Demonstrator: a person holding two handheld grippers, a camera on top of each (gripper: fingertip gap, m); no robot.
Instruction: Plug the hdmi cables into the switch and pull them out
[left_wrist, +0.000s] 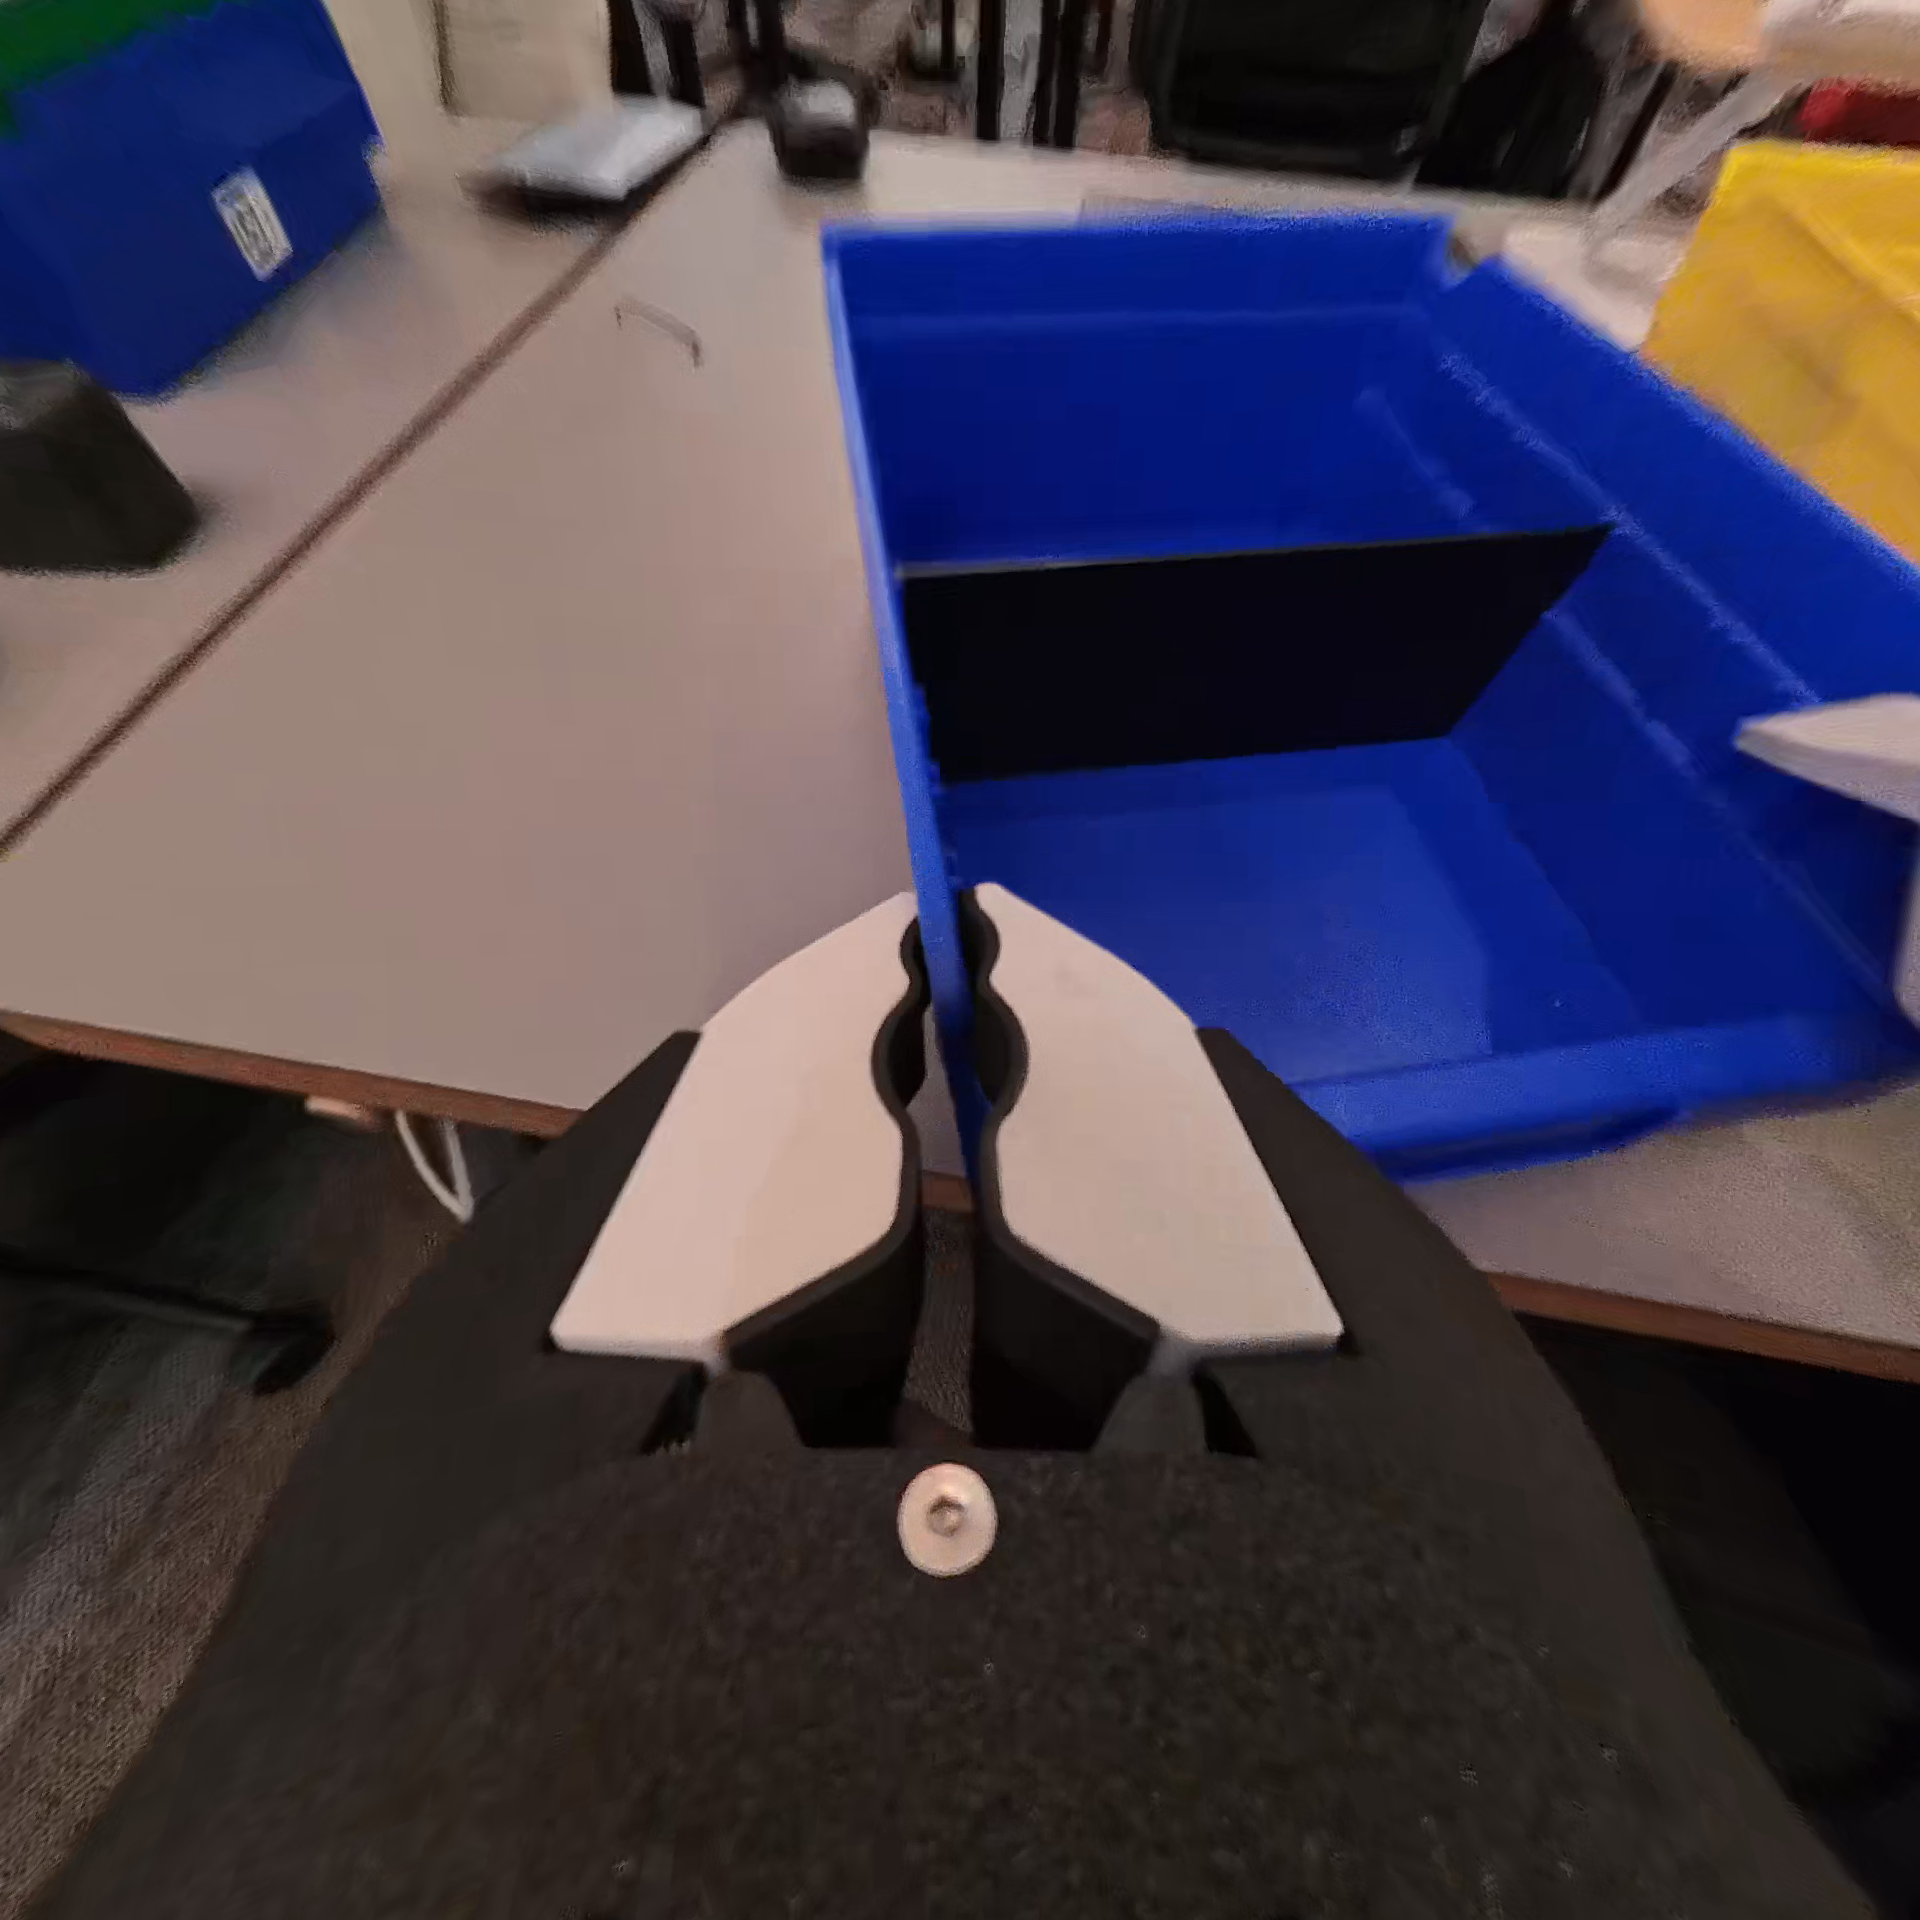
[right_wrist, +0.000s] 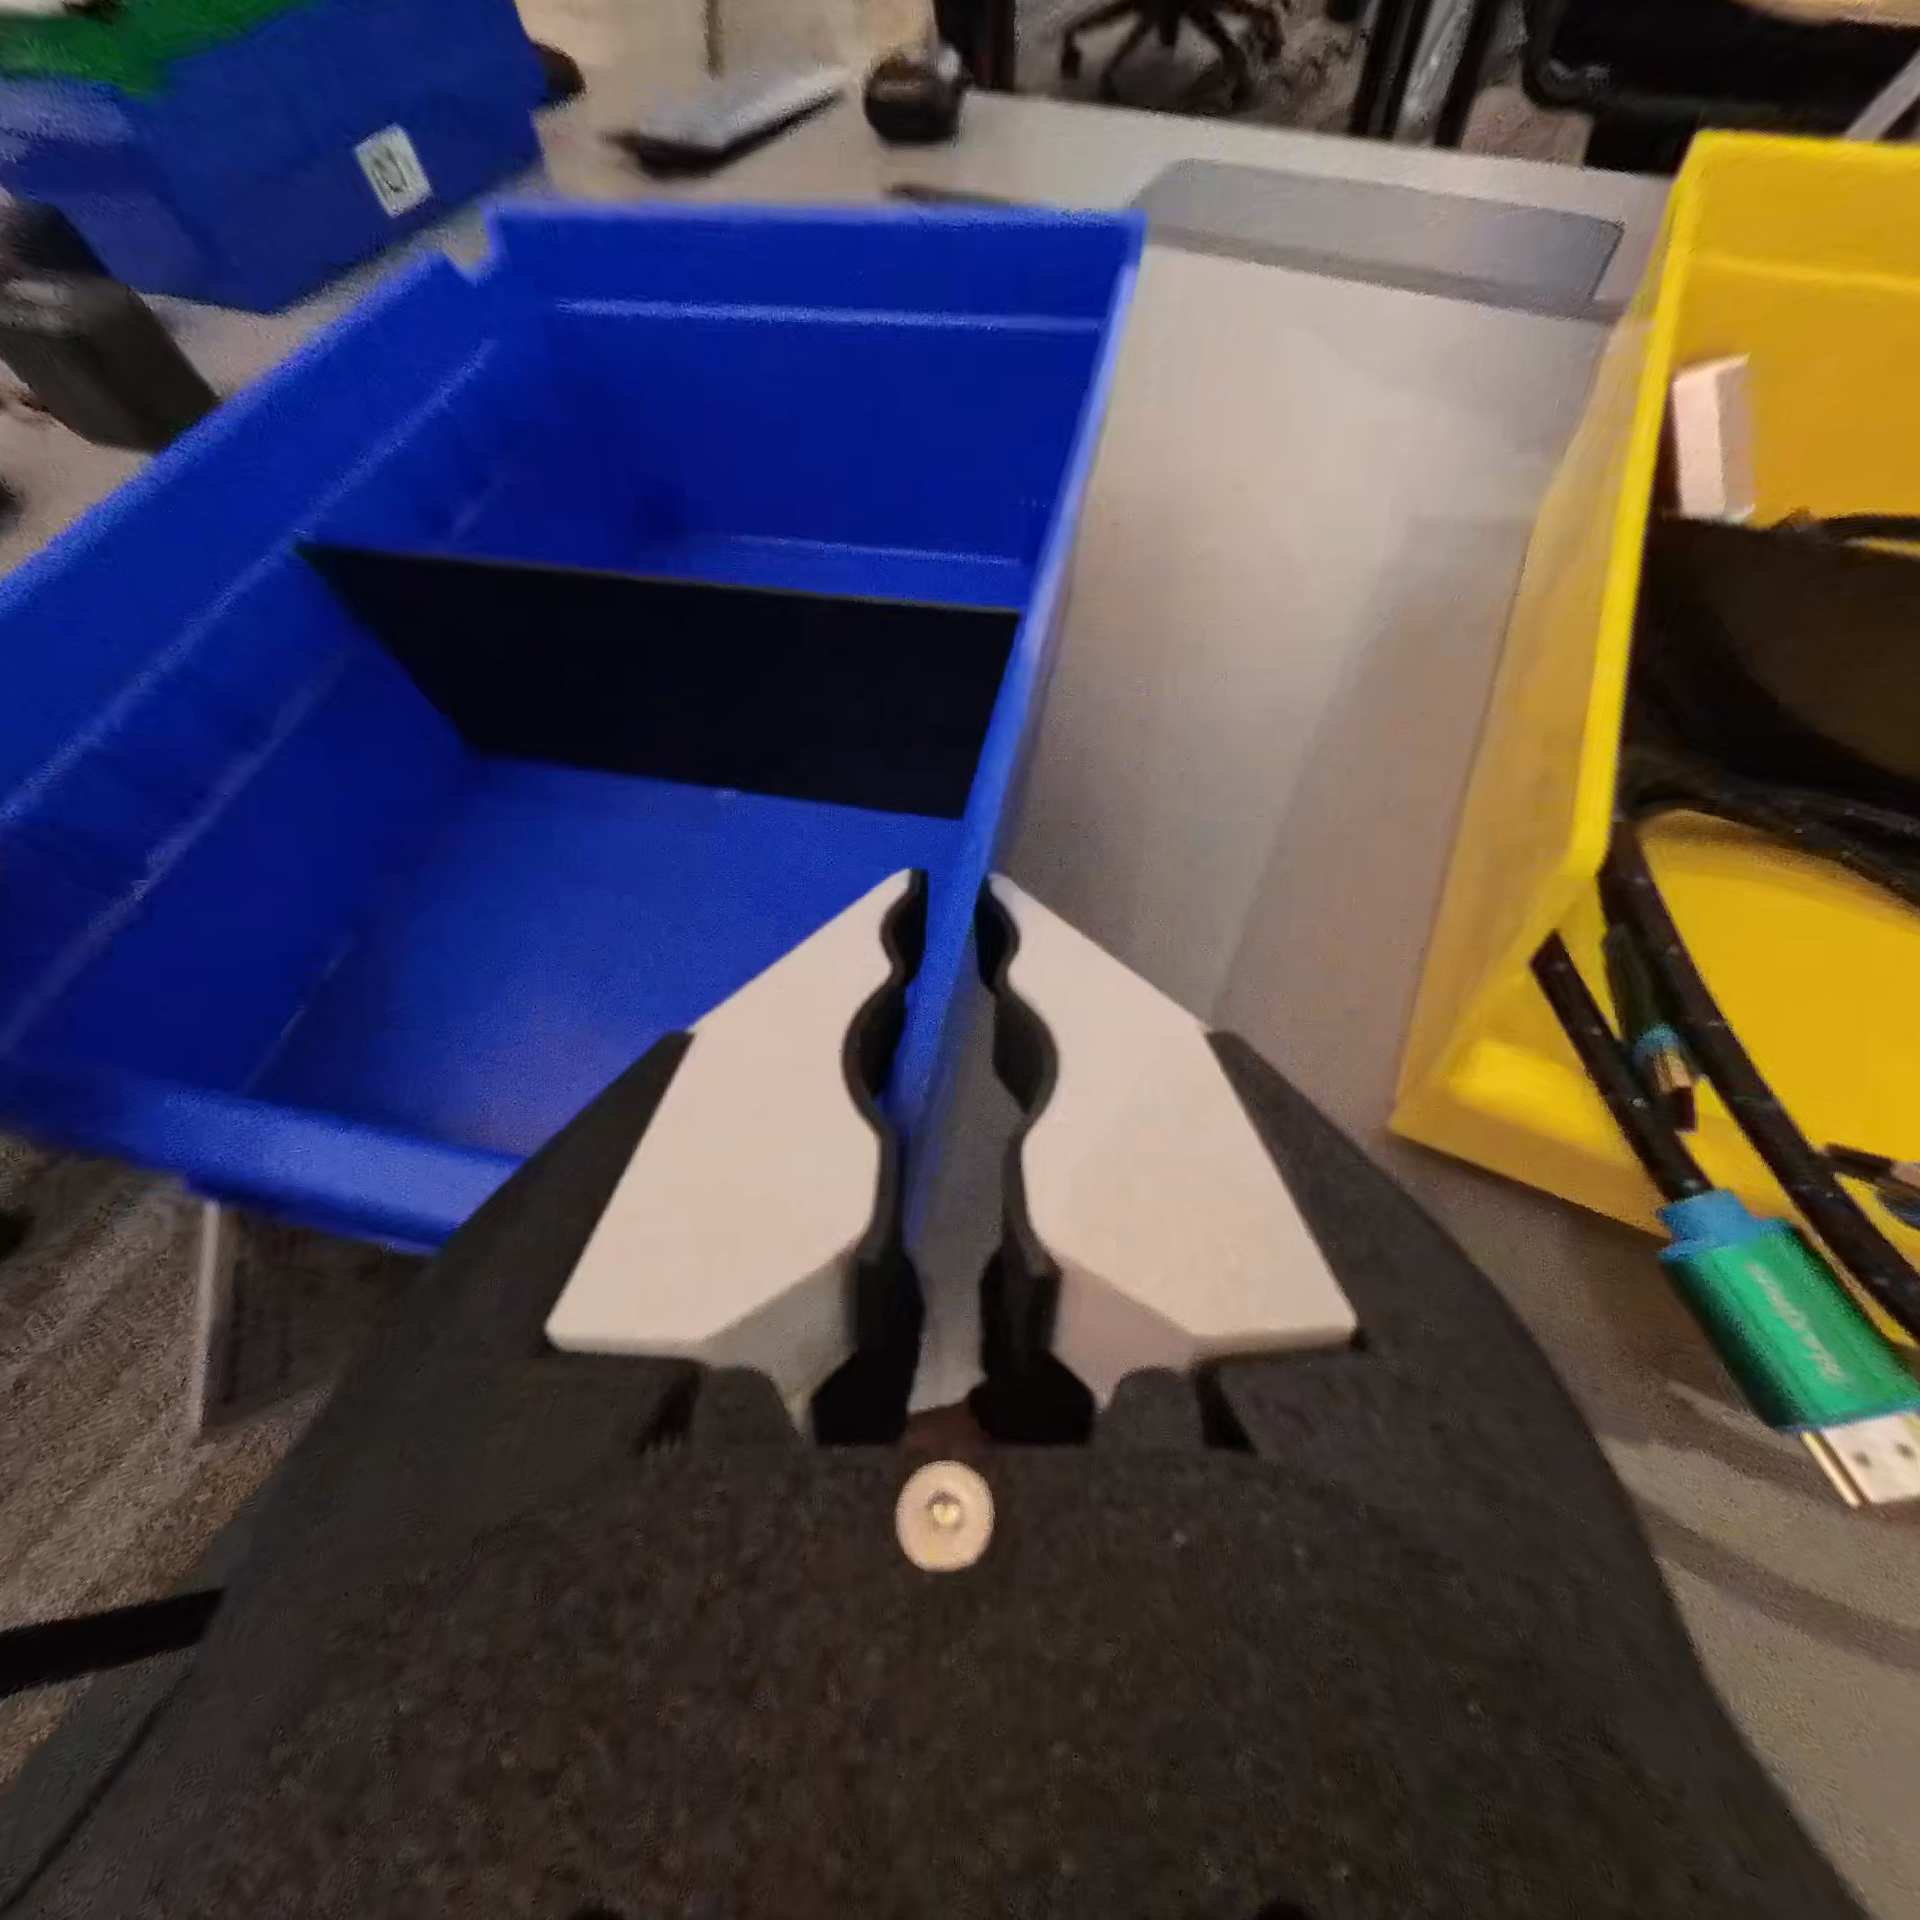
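Both grippers grasp the blue bin (left_wrist: 1403, 935) on the bench (left_wrist: 468, 727): left gripper (left_wrist: 943, 914) clenched on its left wall, right gripper (right_wrist: 951, 894) on its right wall. HDMI cables (right_wrist: 1766, 1278) spill from the yellow bin (right_wrist: 1538, 831) beside it.

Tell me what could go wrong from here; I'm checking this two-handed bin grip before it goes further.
1. Each pair of tongs, left and right, pinches only a thin side wall of the blue bin; the hold could slip or the walls flex.
2. The bin's near end overhangs the table edge, so a slip might drop it.
3. The green HDMI plug spills from the yellow bin close by and could get snagged.
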